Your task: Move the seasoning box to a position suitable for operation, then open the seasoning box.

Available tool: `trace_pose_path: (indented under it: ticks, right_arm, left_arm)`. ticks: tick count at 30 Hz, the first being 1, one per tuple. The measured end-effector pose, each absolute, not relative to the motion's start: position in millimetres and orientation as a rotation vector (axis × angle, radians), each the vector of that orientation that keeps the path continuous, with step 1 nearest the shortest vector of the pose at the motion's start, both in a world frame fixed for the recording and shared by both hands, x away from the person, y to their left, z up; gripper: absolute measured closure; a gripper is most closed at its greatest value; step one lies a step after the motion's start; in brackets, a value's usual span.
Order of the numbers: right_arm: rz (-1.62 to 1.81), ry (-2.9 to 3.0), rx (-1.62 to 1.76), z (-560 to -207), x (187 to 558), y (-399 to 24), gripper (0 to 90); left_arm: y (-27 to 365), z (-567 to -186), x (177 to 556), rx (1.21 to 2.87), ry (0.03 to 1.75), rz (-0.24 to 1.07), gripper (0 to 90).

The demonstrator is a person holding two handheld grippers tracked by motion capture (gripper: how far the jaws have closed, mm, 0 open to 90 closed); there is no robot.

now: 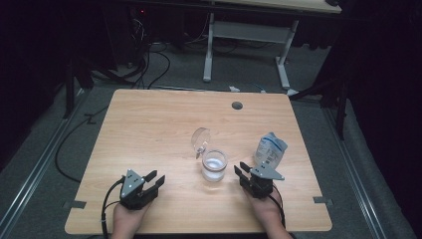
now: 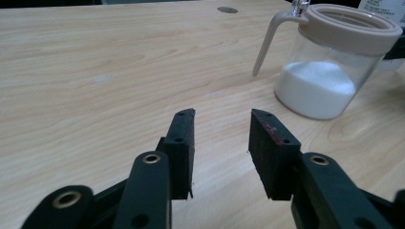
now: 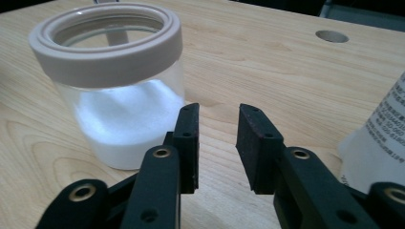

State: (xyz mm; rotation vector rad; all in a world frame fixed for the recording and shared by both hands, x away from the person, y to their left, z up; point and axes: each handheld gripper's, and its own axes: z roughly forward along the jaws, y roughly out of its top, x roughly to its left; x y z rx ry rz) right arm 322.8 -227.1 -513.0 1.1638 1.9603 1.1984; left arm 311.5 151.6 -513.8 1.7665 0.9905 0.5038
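On the table (image 1: 149,124), near its front middle, you have one glass jar (image 1: 214,166) standing upright, mouth up, its hinged lid (image 1: 201,139) raised behind. Its far side is cut off in your right gripper view. One white bag (image 1: 270,148) stands right of it, label unreadable. Your left gripper (image 1: 155,180) and right gripper (image 1: 240,169) hold their jaws apart, nothing between them.

Two black hand-held grippers, the left gripper (image 1: 155,179) and right gripper (image 1: 240,171), each topped by a grey three-cornered plate and trailing a black cable. Brass-ringed holes dot the jointed arms; flat, dark rubbery pads (image 2: 184,143) face inward, one streaked with red. Bare hands (image 1: 127,219) grip the bodies.
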Motion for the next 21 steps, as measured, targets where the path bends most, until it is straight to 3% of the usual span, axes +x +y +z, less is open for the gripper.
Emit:
trace_pose_path:
  ticks: [7, 11, 15, 21]
  right_arm:
    - [1.184, 1.966, 1.173, -515, 325, -230, 78.6]
    - [1.182, 1.980, 1.162, -517, 325, -229, 89.6]
    - [1.174, 1.997, 1.133, -517, 323, -225, 89.9]
    - [1.176, 2.009, 1.112, -517, 322, -221, 89.9]
  left_arm:
    - [121, -508, 341, 1.740, 1.029, 0.456, 72.3]
    - [107, -502, 356, 1.726, 1.043, 0.465, 79.1]
    - [98, -491, 368, 1.709, 1.045, 0.473, 85.9]
    - [85, -479, 379, 1.701, 1.031, 0.457, 88.8]
